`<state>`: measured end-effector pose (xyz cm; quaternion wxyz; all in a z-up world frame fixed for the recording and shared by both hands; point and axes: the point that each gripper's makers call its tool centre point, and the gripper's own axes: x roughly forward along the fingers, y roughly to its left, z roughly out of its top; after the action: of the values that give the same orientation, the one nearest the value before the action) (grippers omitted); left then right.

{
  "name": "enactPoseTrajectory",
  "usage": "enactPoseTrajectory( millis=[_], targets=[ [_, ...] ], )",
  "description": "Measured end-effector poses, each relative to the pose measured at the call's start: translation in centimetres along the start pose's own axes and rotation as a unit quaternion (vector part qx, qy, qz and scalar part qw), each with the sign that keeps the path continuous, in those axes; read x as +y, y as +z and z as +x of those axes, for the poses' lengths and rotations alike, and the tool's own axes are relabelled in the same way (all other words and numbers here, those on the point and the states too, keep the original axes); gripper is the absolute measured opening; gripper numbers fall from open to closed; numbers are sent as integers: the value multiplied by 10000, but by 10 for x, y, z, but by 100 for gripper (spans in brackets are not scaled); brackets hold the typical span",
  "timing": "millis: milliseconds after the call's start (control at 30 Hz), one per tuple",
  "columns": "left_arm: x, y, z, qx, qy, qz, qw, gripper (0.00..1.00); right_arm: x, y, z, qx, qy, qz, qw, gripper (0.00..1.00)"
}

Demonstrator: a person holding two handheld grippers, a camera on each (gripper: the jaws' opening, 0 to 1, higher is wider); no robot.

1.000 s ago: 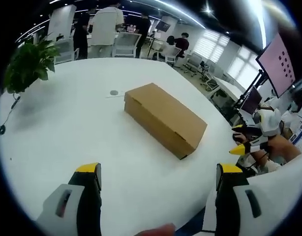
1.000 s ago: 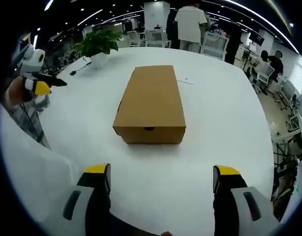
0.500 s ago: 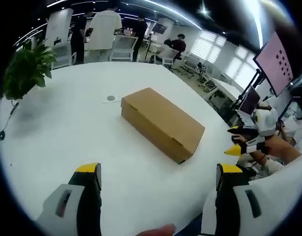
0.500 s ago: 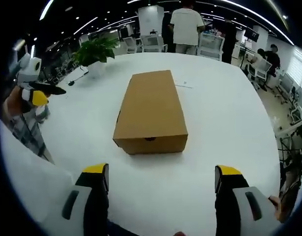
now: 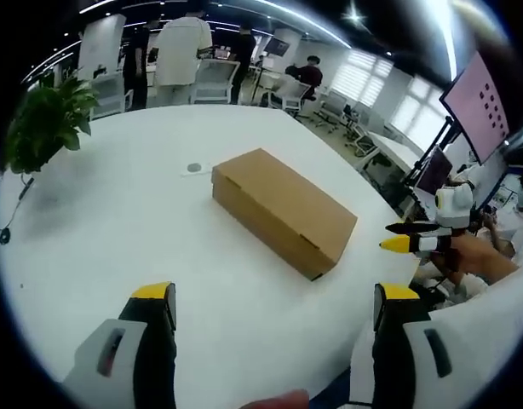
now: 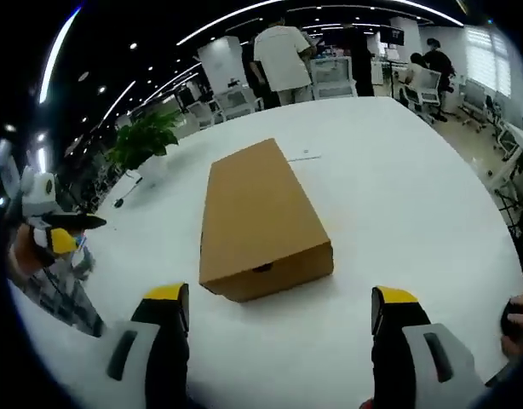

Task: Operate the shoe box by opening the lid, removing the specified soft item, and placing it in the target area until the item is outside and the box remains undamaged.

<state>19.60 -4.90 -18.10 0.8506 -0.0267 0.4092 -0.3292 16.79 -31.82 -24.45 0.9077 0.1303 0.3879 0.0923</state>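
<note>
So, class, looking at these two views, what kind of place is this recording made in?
Most likely an open-plan office. Rows of office chairs and desks stand behind the large white table, a wall screen hangs at one side, and a potted plant sits on the table near the cardboard box.

Your shoe box (image 6: pixel 260 223) was shut, so whatever sat inside was hidden, and its far end couldn't be seen from the right gripper view. The small round thing (image 5: pixel 193 168) beside the box on the table (image 5: pixel 100 230) was too tiny to identify. Your left gripper (image 5: pixel 274 319) and right gripper (image 6: pixel 274 319) were both cut off at the bottom edge.
</note>
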Motion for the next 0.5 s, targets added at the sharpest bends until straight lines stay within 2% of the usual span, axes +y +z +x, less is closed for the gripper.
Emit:
enactPoseTrajectory(
  millis=[200,267,367,500],
  targets=[
    [-1,0,0,19,-21,25,10000,98,0,0,9,-130,144,748,9970,89],
    [-1,-1,0,26,-26,44,10000,98,-2,2,11,-203,141,918,9955,89],
    [-2,-1,-1,35,-34,71,10000,98,-3,-1,15,-140,107,1001,9948,87],
    [-2,-1,-1,27,-45,69,10000,98,-2,-4,21,-127,181,1363,9904,86]
  ],
)
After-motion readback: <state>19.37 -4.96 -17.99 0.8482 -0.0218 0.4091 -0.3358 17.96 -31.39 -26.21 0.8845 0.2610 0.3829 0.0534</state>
